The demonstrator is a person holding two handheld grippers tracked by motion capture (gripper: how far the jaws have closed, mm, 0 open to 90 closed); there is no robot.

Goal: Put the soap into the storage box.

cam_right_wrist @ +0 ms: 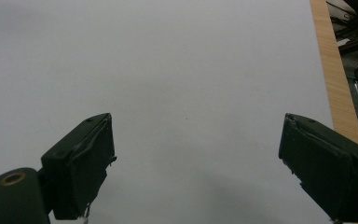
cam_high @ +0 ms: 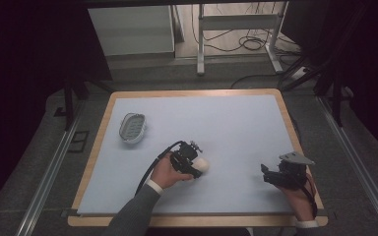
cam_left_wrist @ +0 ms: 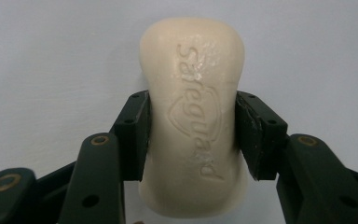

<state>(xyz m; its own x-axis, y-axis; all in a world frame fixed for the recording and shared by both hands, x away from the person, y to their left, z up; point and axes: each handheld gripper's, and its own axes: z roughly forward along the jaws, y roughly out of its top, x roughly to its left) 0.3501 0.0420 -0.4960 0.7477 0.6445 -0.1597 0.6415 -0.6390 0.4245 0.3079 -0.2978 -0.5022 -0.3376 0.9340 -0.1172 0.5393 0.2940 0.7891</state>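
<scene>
A cream bar of soap (cam_left_wrist: 193,116) with embossed lettering sits between the two black jaws of my left gripper (cam_left_wrist: 192,135), which is shut on its sides. From above, the soap (cam_high: 203,165) pokes out of the left gripper (cam_high: 193,166) near the middle of the pale blue mat (cam_high: 226,128). My right gripper (cam_right_wrist: 196,163) stands open over bare mat, nothing between its jaws; it hovers near the mat's front right as the right gripper (cam_high: 270,176). A white oval soap dish (cam_high: 132,128) with a ridged inside lies at the mat's left.
The mat lies on a wooden board whose edge (cam_high: 295,132) runs close to the right gripper; the same wooden edge (cam_right_wrist: 335,79) appears at the right of the right gripper view. Beyond the table stand a metal frame (cam_high: 236,29) and cables on the floor.
</scene>
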